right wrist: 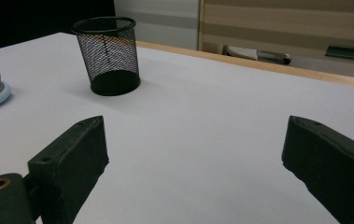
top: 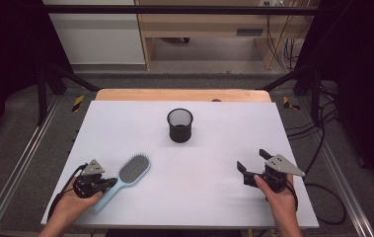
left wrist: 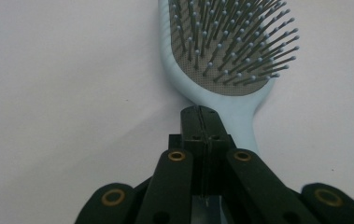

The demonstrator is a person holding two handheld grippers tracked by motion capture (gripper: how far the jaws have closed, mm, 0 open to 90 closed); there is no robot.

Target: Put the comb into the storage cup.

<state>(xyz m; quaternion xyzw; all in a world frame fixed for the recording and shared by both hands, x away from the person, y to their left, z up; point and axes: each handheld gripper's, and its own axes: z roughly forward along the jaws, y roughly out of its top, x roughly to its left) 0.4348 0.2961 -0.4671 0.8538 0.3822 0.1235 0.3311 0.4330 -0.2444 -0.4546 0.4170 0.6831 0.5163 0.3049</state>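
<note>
The pale blue hairbrush (top: 128, 177) lies bristles-up near the worktop's (top: 199, 197) left front corner. The left tongs (left wrist: 201, 122) are pressed together beside its handle. The right tongs (top: 252, 160) stand wide apart, nothing between them.

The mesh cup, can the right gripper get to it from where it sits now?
Probably yes. The right gripper has its jaws open, and bare table lies between it and the mesh cup; the hairbrush lies off to the side.

A light blue plastic hairbrush (top: 127, 177) with grey bristles lay flat on the white counter (top: 199, 168), bristles up. Its wide oval head pointed away, toward the middle, and its handle pointed to the near left corner.
</note>
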